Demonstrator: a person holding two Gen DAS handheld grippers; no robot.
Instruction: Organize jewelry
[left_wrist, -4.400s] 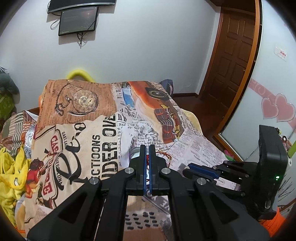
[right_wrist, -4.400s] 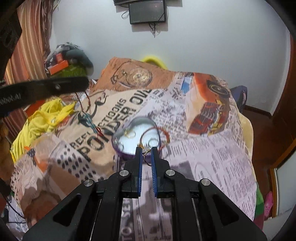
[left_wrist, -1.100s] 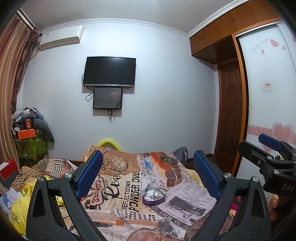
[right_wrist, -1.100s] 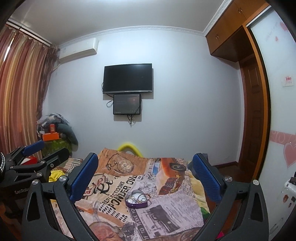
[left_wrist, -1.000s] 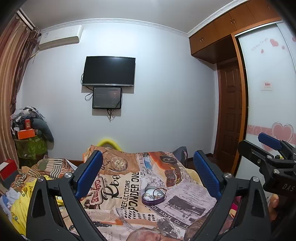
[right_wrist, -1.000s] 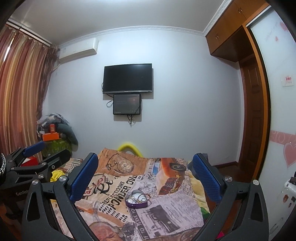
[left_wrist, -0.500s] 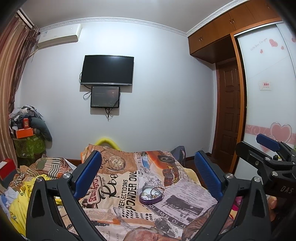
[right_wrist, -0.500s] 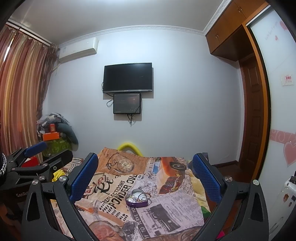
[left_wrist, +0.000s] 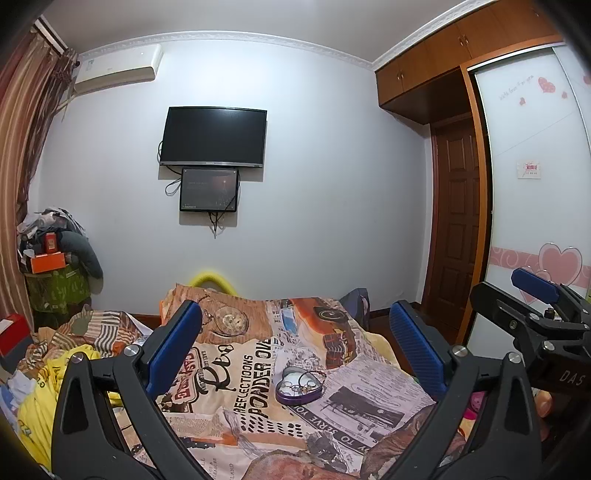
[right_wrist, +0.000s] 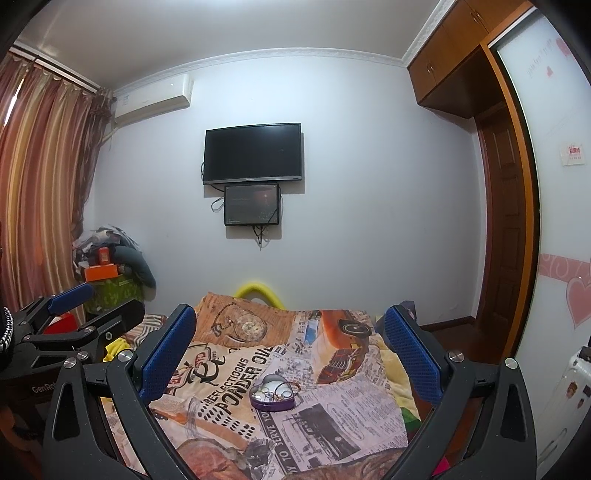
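R gripper (right_wrist: 290, 347) jaws wide apart, empty, held above bed (right_wrist: 332, 417) w/ newspaper-print blanket. Purple heart tin (right_wrist: 272, 398) on blanket between 2 blue pads, rings inside. L gripper (right_wrist: 85, 310) at left edge, also spread. TV (right_wrist: 253, 153) on wall, small screen (right_wrist: 252, 205) below.

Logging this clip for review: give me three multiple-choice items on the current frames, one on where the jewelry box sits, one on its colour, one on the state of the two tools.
1. Where is the heart-shaped jewelry box?
A. on the printed bedspread
B. on the floor
C. in a tool

2. What colour is the box's wall?
A. red
B. purple
C. green

3. How are the left tool and right tool set?
A. both shut
B. one shut
C. both open

Answers: 1 A, the box rests on the newspaper-print cover; 2 B, its side wall reads purple in both views; 3 C, the blue pads stand wide apart with nothing between them.
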